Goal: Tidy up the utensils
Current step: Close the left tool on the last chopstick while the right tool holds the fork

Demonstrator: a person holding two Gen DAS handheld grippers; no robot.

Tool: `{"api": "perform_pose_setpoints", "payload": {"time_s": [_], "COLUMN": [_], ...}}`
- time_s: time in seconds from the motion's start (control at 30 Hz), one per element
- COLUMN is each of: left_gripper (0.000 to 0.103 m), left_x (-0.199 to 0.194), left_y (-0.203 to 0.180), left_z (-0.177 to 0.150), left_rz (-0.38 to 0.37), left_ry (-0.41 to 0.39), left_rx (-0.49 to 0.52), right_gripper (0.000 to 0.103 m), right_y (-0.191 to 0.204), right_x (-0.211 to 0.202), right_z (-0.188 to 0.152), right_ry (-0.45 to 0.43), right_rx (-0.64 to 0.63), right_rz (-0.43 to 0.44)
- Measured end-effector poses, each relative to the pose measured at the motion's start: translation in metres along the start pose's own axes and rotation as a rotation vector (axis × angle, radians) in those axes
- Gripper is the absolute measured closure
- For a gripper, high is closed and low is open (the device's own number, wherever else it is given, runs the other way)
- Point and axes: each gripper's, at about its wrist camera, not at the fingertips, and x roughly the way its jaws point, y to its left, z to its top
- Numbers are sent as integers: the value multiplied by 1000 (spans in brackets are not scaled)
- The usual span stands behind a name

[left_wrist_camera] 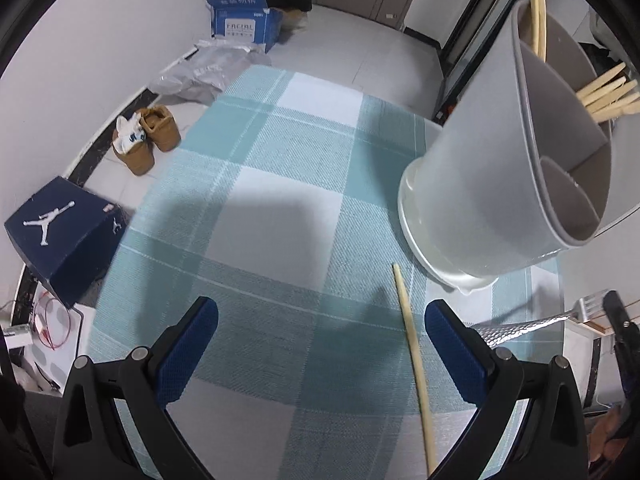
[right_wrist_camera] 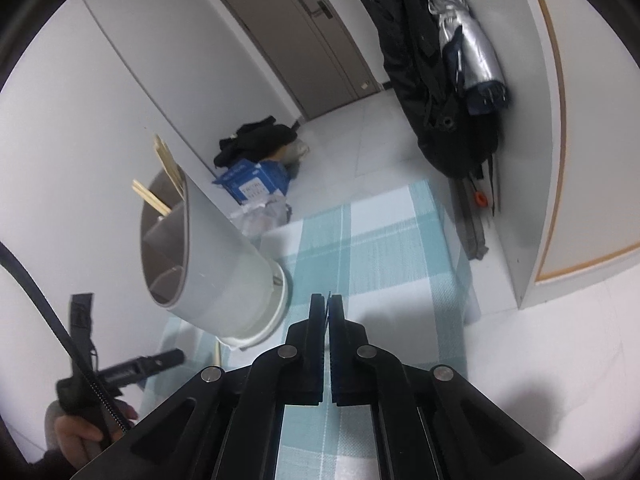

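Note:
A grey utensil holder (left_wrist_camera: 508, 184) with inner dividers stands on the checked cloth at the right; it holds several wooden chopsticks (left_wrist_camera: 608, 94). It also shows in the right wrist view (right_wrist_camera: 216, 264). A single wooden chopstick (left_wrist_camera: 414, 360) lies on the cloth between my left gripper's fingers. My left gripper (left_wrist_camera: 320, 344) is open and empty just above the cloth. A metal fork (left_wrist_camera: 548, 320) with a hammered handle sticks out at the right edge of the left wrist view. My right gripper (right_wrist_camera: 328, 304) is shut; nothing shows between its pads in its own view.
The teal and white checked cloth (left_wrist_camera: 280, 184) covers the table. On the floor beyond lie brown shoes (left_wrist_camera: 144, 140), a dark Jordan box (left_wrist_camera: 64, 236), a blue carton (left_wrist_camera: 244, 20) and plastic bags. A coat and umbrella (right_wrist_camera: 460, 60) hang at the right wall.

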Motion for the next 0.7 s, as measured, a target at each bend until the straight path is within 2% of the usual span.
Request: {"api": "perform_pose_setpoints", "payload": {"time_s": [0.17,0.3,0.43,0.53,0.6,0.63,0.7], "left_gripper": [4,12,18,37,61,67,90], "left_x": [8,14,15,16,16,16,17], "left_y": [-14,-24,-34,-42,-48,-51,-54], "left_z": [-1,-5,-8,-6,-3,-3,-1], "left_rz": [1,41,102,156,199,189,176], "left_ry": [56,69,23,3,-1,0,10], "left_rx": [-15,-14,-31,-13,17,24,26], "right_gripper": [102,102,102,102,102,102,102], "right_y": [-3,-3,-4,-4,-4,-4,-4], "right_x": [-18,-31,-40,-43,-46,-48,-51], "right_z": [4,6,8,9,10,11,12], "right_ry": [-40,-66,-90,-98,-106,-108,-116], "right_rx": [2,-8,-6,-9,-19,-24,-30], "right_rz": [25,35,47,48,48,46,48]}}
